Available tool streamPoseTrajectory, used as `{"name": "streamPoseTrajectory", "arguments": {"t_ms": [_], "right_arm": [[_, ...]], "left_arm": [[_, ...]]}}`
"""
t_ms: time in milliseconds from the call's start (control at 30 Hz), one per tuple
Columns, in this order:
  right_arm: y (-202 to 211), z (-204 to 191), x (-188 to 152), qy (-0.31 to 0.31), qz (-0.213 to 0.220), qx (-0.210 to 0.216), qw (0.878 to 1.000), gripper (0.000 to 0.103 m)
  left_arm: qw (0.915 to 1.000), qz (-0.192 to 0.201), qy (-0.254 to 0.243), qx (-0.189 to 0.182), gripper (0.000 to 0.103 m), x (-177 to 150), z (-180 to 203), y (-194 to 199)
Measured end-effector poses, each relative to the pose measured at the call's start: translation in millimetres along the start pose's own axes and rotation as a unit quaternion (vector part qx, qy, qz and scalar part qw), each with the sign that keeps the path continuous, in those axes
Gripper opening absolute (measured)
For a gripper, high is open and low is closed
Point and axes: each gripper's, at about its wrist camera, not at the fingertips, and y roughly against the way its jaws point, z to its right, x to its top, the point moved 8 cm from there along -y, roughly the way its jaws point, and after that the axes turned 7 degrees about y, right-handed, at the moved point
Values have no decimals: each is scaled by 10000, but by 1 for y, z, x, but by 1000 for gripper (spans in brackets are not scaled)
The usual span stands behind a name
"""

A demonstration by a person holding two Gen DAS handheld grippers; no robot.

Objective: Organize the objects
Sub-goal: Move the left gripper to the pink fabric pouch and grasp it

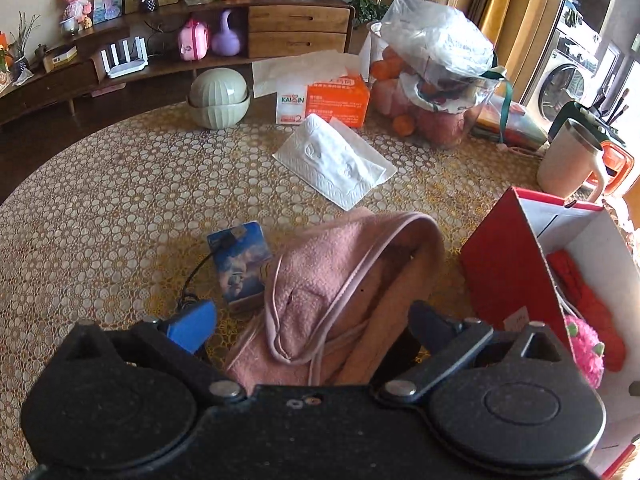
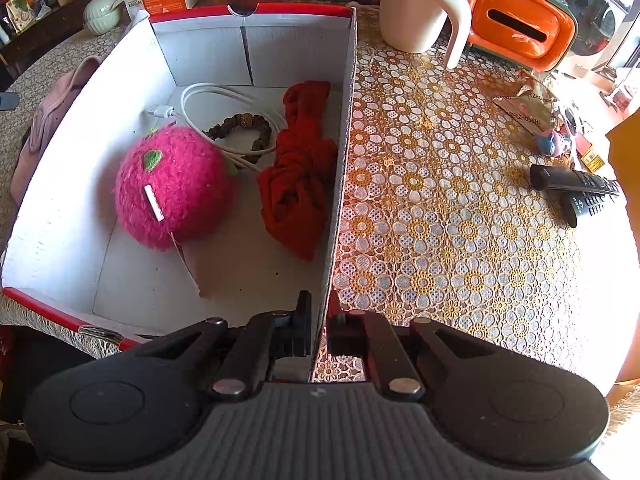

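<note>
Left gripper (image 1: 308,320): angled downward, jaws spread to their widest, nothing clamped. Right gripper (image 2: 319,332): angled steeply downward, jaws pinched together on a thin wall.

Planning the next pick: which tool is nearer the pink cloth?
Left. The left tool is open astride the pink cloth; the right tool grips the box wall.
</note>
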Motion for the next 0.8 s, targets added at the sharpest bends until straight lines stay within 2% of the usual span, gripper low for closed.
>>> {"name": "streamPoseTrajectory", "arguments": {"t_ms": [367, 500, 700, 800], "right_arm": [[-4, 0, -2, -43, -98, 44, 9999, 6], [-4, 0, -1, -25, -109, 43, 9999, 6], [-5, 0, -2, -18, -116, 42, 9999, 6], [-5, 0, -2, -28, -119, 48, 9999, 6]], "left_arm": [[9984, -337, -356, 291, 101, -17, 1, -51], [9982, -372, -313, 348, 97, -18, -3, -61], [9982, -456, -191, 334, 80, -18, -7, -69], [9982, -457, -156, 345, 66, -17, -8, -68]]}}
